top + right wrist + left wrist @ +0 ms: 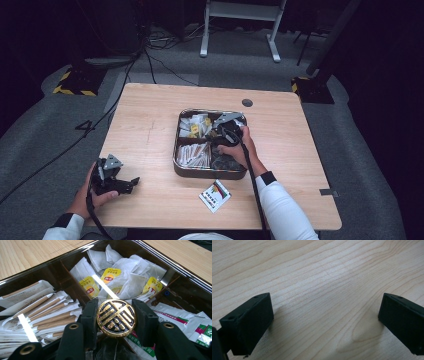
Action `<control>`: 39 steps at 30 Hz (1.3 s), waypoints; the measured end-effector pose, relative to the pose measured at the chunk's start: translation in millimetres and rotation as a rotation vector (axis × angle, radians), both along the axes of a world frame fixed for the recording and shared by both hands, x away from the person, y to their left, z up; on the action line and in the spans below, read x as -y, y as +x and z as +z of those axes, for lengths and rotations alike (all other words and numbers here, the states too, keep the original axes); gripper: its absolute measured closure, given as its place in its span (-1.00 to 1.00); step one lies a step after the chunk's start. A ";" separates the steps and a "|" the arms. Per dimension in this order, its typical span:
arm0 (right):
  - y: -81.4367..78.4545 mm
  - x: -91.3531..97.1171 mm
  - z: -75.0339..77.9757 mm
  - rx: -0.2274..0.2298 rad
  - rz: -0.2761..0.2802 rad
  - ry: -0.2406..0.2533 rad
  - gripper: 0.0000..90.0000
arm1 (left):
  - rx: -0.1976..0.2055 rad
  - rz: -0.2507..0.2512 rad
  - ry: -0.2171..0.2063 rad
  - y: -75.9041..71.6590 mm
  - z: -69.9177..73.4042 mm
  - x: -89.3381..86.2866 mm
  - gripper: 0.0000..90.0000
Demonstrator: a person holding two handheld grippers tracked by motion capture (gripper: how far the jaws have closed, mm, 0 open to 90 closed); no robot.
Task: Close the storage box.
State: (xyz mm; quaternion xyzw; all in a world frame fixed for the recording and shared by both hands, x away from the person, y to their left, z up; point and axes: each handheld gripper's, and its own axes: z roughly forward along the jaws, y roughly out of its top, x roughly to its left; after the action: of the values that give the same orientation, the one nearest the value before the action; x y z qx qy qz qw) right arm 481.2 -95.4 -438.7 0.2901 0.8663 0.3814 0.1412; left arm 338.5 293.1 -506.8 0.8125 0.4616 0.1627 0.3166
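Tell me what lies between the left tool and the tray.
In the high view, the stretch of table between the left tool and the tray is bare wood.

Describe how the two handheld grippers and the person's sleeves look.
Both grippers, left gripper and right gripper, are black with blocky jaws, a grey three-cornered plate on top and a trailing black cable. Brass-coloured rivets mark the right one's arms. The sleeves are white with dark cuffs.

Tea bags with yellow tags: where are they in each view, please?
High view: tea bags in the far left compartment of the tray, left of the right gripper.
Right gripper view: upper middle, beyond the gold knob clamped between the jaws.
Left gripper view: bare table between open jaws.
Shared landmark: the wooden table.
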 end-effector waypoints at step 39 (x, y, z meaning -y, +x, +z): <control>-6.9 21.3 11.9 0.040 0.081 -0.022 -0.55 | 0.000 0.001 0.000 -0.2 0.0 0.0 -1.00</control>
State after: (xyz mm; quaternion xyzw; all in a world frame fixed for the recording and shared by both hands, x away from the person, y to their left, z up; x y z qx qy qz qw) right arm 474.4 -116.7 -426.8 0.2457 0.8784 0.3832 0.1460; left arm 338.4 293.0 -506.8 0.8122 0.4622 0.1628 0.3165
